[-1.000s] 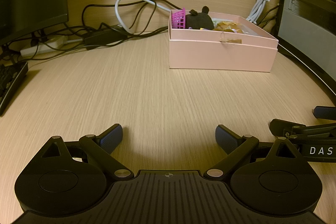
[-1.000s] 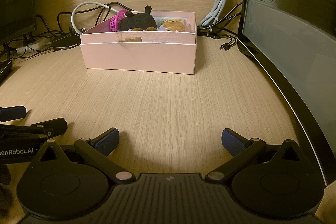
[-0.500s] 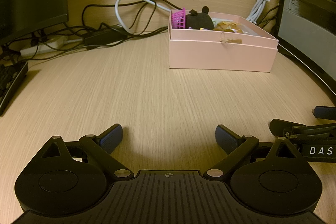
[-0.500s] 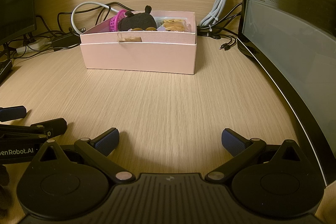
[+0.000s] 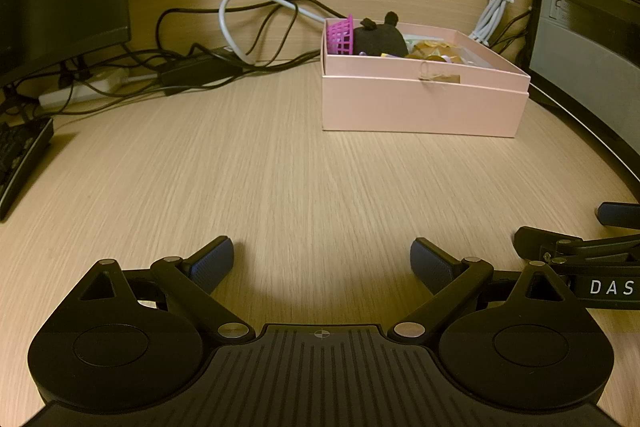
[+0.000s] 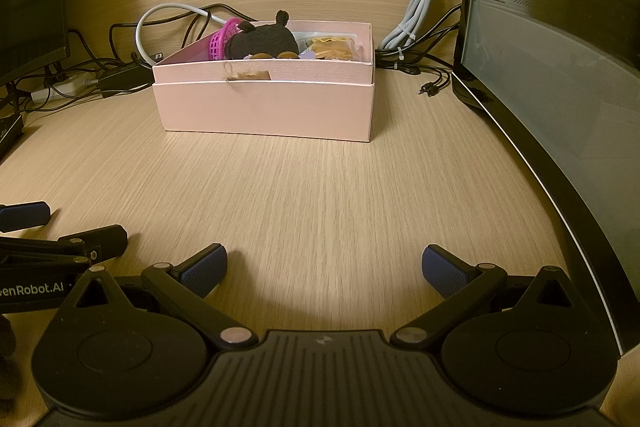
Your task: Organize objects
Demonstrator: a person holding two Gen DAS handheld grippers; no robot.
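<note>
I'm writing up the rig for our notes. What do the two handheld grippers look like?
The left gripper and the right gripper match: black ribbed bodies, round black discs, silver pivot pins, blue textured finger pads. White lettering marks their sides. No sleeves or cables show.

White letters "DAS" stand on the black side of the right gripper (image 5: 612, 227), cut off by the frame edge at the lower right of the left wrist view. At the lower left of the right wrist view, the side of the left gripper (image 6: 52, 227) carries white lettering that reads "enRobot.AI", its start cut off. No other text is legible.
</note>
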